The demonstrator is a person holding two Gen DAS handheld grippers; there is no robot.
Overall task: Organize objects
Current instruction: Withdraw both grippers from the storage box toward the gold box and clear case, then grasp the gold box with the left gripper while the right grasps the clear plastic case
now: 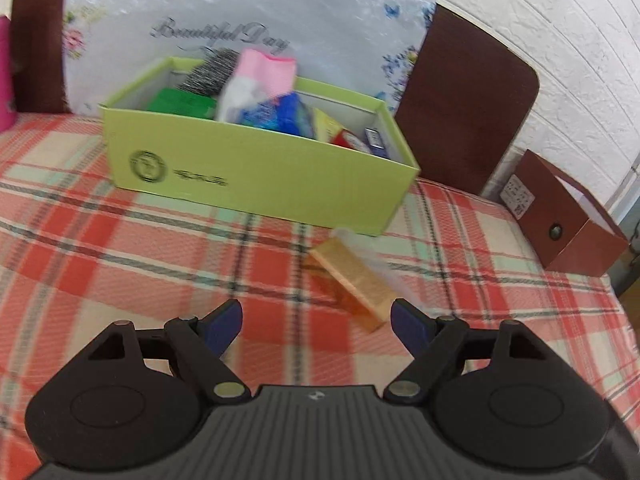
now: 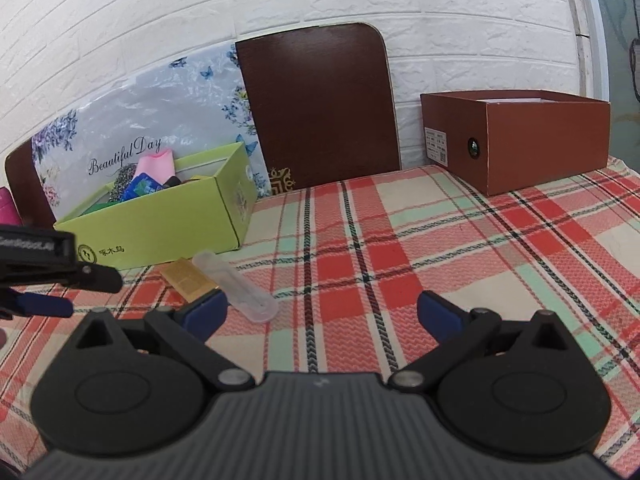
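A red plaid cloth [image 2: 460, 264] covers the tabletop; a floral "Beautiful Day" board [image 2: 160, 120] and brown panel [image 2: 320, 112] lean against the white brick wall [image 2: 200, 8] behind.

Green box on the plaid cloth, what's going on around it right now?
A person is tidying with a hand-held claw in each hand. The green box already holds several packets. In front of it, on the plaid cloth, lie a gold bar-shaped box and a clear plastic tube. The left claw is open and empty, pointed at the gold box. The right claw is open and empty too, beside the tube.
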